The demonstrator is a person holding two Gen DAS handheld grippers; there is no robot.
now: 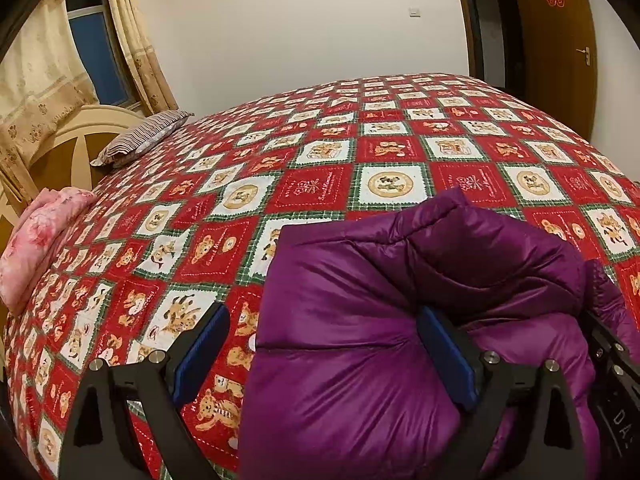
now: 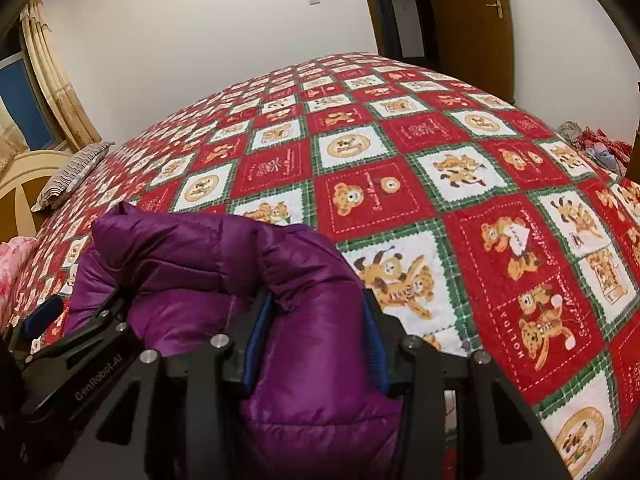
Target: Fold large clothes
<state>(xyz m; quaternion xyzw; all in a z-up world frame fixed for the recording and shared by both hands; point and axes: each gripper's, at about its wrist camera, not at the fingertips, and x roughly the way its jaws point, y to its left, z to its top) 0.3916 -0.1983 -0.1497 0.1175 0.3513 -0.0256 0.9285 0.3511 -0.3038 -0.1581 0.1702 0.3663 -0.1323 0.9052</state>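
Observation:
A purple puffer jacket (image 1: 400,264) lies bunched on the red checked bedspread (image 1: 320,152) near its front edge. My left gripper (image 1: 324,316) is open wide over the jacket's left part. Its right pad (image 1: 444,360) touches the fabric, while its left pad (image 1: 204,352) stands clear over the bedspread. In the right wrist view, my right gripper (image 2: 318,308) is shut on a thick fold of the jacket (image 2: 192,252), which fills the gap between both blue pads. The two grippers sit side by side; the left gripper's body (image 2: 96,380) shows at the lower left.
A striped pillow (image 1: 140,140) and a pink pillow (image 1: 36,240) lie by the headboard (image 1: 72,140) on the left. The bedspread (image 2: 400,140) stretches flat beyond the jacket. Loose clothes (image 2: 592,140) are piled at the far right. A brown door (image 1: 556,40) stands behind the bed.

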